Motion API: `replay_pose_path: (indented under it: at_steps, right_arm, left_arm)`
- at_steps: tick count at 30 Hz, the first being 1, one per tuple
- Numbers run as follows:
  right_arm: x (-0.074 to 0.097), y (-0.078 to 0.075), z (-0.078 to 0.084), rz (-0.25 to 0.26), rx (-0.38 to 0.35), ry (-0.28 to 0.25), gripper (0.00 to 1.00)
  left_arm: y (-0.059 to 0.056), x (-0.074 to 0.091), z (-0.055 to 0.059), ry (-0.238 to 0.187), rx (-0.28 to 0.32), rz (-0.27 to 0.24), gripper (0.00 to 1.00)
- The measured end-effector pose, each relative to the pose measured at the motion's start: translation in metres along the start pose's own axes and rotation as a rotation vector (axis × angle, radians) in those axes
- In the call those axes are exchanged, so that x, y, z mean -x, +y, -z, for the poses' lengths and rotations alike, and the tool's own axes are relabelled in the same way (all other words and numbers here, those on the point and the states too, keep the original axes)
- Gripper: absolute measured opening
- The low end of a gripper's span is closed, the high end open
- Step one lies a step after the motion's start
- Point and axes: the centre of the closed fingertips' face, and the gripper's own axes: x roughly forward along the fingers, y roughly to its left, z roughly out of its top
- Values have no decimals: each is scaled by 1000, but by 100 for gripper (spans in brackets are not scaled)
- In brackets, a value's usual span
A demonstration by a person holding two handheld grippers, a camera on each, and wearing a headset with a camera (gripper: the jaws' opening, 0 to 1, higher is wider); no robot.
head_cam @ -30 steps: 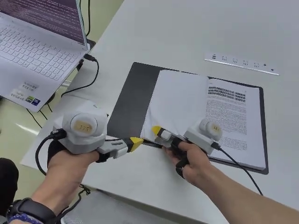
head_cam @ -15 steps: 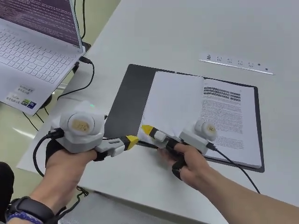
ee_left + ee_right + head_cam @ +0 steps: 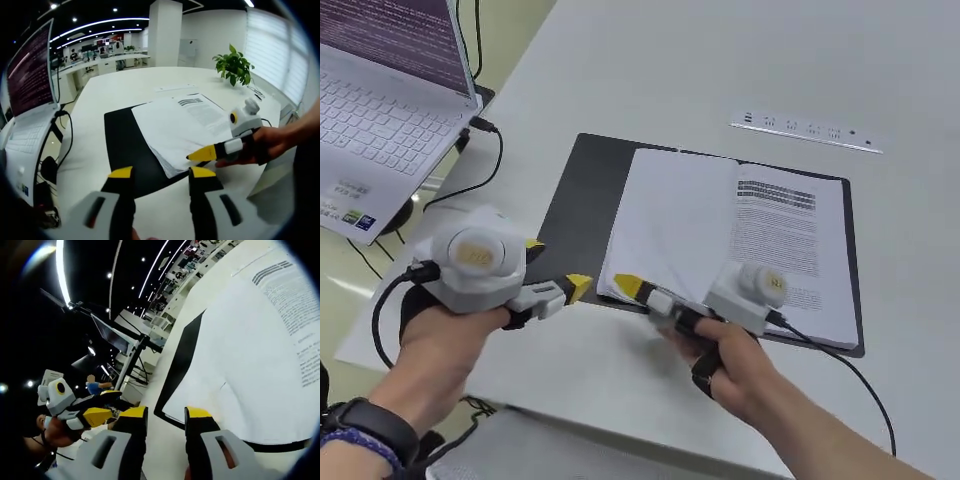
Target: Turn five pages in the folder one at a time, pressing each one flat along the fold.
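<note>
"On the tabletop (image 3: 720,60), where is the folder (image 3: 575,200)?"

"Lying open near the front edge. Its black cover is on the left, and a blank white page (image 3: 670,220) lies beside the printed one."

"And the left gripper (image 3: 160,172)?"

"Fingers released, nothing between them, just off the folder's near edge."

"The right gripper (image 3: 165,412)?"

"Fingers parted and empty, with the tips at the page's lower corner. A laptop (image 3: 380,100) sits far left."

Black folder (image 3: 575,215) lies open, its blank page (image 3: 665,225) partly lifted
</note>
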Motion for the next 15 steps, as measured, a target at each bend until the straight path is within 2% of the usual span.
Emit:
replay_pose_path:
  at_steps: [5,8,10,12,15]
  right_arm:
    - [20,-2,-13,40,63,-33,26]
    - [31,-9,-15,68,92,-22,26]
    - [36,-14,-16,90,90,-24,25]
    - [45,-15,-18,91,71,-57,24]
    - [54,-21,-14,105,52,-65,23]
  left_arm:
    - [-9,-12,-4,-2,11,39,29]
    - [-15,-23,-7,-1,8,61,23]
    - [-18,-30,-7,7,-1,70,18]
    - [-21,-36,-8,8,0,83,13]
    - [-25,-47,-9,11,4,98,9]
